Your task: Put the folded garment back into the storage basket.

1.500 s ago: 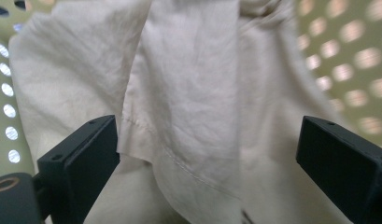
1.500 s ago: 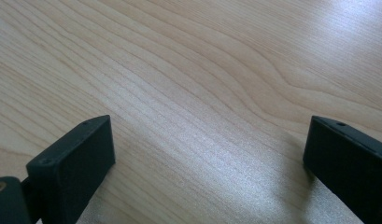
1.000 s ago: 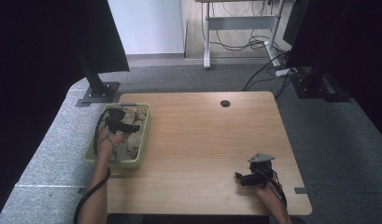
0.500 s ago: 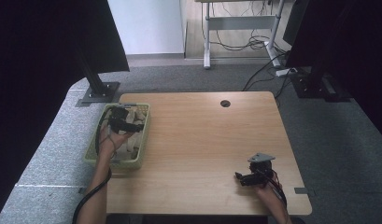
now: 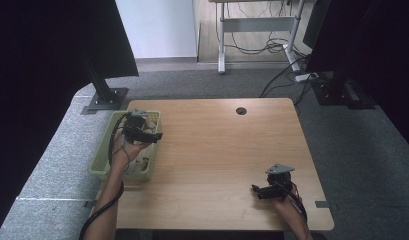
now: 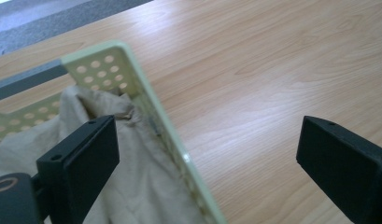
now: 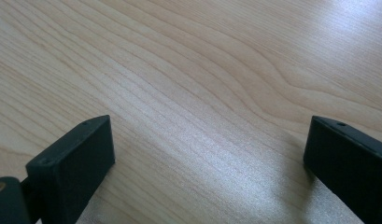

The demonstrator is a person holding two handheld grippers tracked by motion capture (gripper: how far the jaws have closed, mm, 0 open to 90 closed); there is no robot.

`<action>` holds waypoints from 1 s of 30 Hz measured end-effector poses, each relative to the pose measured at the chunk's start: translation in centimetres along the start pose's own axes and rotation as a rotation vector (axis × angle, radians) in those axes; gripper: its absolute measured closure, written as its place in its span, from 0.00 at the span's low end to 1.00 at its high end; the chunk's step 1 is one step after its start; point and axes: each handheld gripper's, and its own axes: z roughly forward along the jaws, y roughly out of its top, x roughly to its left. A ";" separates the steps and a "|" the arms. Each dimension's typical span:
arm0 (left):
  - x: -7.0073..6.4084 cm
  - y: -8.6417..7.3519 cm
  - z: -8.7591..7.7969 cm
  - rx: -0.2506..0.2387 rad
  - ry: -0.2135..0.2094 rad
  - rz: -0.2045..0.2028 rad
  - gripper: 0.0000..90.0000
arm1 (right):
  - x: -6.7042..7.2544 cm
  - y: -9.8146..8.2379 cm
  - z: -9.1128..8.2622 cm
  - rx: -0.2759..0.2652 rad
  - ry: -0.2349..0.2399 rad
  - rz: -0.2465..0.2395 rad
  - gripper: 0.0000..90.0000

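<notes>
High view: left gripper [image 5: 154,136] poised over the pale green basket [image 5: 103,153], at its rim nearest the middle of the wooden surface [image 5: 217,150]; right gripper [image 5: 255,189] low over bare wood, well apart from the basket.

Left gripper view: fingers [image 6: 86,154] wide apart, straddling the basket rim [image 6: 146,98], beige cloth [image 6: 62,135] bunched inside. Best to shift inward off the rim, drop onto a raised fold, then close.

Right gripper view: fingers [image 7: 74,158] spread wide, nothing between, just bare wood below. Best kept clear for now.

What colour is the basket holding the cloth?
Pale green with round holes; the basket shows best in the left gripper view.
</notes>
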 end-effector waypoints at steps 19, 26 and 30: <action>-3.3 -0.4 -0.9 -0.051 -0.052 0.023 0.07 | 0.0 0.0 0.0 0.000 0.003 -0.003 0.02; -4.5 -0.1 -1.2 -0.069 -0.069 0.037 0.07 | 0.0 0.0 0.0 0.000 0.003 -0.005 0.02; -5.2 0.0 -1.3 -0.078 -0.075 0.043 0.07 | 0.0 0.0 0.0 0.000 0.004 -0.005 0.02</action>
